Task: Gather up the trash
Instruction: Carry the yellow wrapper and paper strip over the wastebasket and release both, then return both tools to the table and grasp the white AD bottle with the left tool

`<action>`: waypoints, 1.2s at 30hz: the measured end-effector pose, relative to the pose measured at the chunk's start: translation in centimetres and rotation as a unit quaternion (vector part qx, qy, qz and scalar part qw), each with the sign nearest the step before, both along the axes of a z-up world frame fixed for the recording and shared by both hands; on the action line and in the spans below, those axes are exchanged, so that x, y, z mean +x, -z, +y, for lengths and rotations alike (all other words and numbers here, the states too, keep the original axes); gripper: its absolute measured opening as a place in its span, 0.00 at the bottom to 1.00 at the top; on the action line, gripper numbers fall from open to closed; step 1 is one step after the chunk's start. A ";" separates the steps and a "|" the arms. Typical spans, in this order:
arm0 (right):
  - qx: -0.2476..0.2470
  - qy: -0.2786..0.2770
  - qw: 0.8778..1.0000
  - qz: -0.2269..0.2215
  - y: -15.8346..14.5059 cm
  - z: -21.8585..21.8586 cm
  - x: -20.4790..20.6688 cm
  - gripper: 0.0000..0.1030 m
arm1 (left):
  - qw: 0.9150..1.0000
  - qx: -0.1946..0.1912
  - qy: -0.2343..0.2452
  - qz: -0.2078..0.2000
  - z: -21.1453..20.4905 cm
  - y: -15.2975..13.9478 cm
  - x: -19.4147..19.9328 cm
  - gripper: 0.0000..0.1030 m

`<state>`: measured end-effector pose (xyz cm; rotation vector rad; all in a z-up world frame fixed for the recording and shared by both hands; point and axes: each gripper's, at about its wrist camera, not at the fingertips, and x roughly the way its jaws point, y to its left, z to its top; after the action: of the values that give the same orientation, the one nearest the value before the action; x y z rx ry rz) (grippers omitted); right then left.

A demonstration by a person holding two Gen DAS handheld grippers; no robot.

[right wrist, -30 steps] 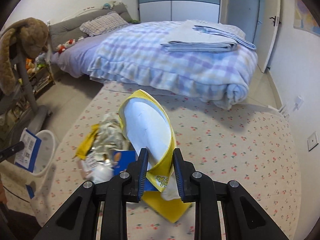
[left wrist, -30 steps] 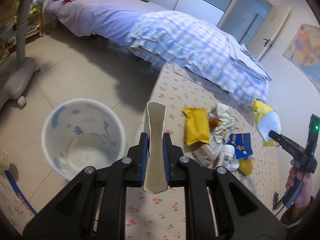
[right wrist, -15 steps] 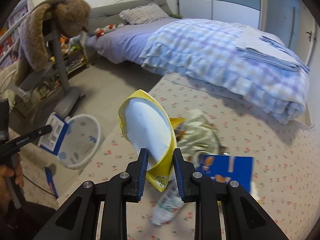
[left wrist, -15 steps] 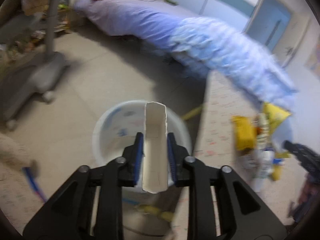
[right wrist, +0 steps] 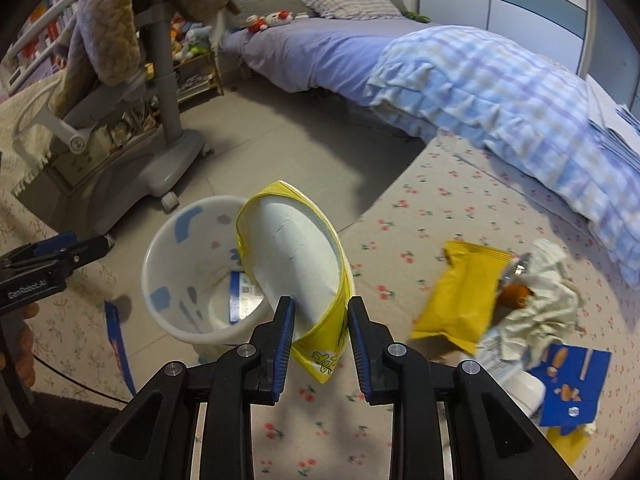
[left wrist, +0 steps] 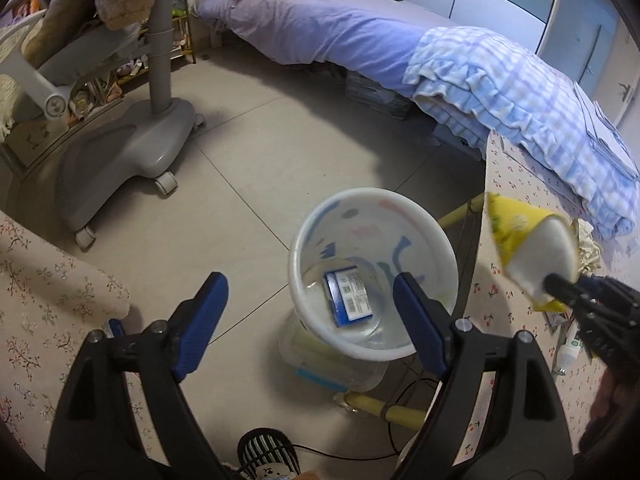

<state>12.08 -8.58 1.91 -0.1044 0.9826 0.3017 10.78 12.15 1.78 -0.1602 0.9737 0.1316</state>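
Note:
A white bin stands on the floor beside the cherry-print table; a blue and white box lies in its bottom. My left gripper is open and empty above the bin. My right gripper is shut on a yellow wrapper with a white inside, held just right of the bin. The wrapper also shows in the left wrist view. On the table lie a yellow packet, crumpled paper, a blue carton and a white bottle.
A grey wheeled chair base stands on the tile floor left of the bin. A bed with purple sheet and checked blanket runs behind. A floral cushion lies at the left. A yellow table frame sits under the bin's near side.
My left gripper swung left over the bin, opened and dropped the box, which now lies in the bin. My right gripper carried the yellow wrapper left toward the bin.

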 end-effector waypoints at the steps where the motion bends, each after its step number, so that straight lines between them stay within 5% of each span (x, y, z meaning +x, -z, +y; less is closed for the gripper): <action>1: 0.000 -0.004 1.000 0.001 0.2 0.6 0.1 0.28 | 1.000 0.001 -0.001 0.000 0.2 0.0 -0.1 0.83; 11: 0.005 -0.049 0.999 0.002 2.1 5.3 1.2 0.36 | 1.000 0.010 -0.013 0.002 0.6 0.0 0.0 0.85; 14: 0.021 -0.055 0.998 0.011 2.2 5.6 1.3 0.70 | 1.000 0.011 -0.010 -0.001 0.5 -0.1 -0.1 0.85; 15: 0.024 -0.051 0.998 0.007 2.0 5.4 1.1 0.73 | 1.000 0.010 -0.010 -0.001 0.5 -0.2 -0.2 0.85; 36: 0.014 0.058 0.997 -0.040 -2.8 -4.8 -3.6 0.81 | 0.998 0.047 0.039 -0.021 -4.1 -1.0 -1.0 0.92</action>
<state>8.51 -13.38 4.67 -0.0334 0.9002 0.2041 9.76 8.00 2.75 -0.0379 0.9295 0.1013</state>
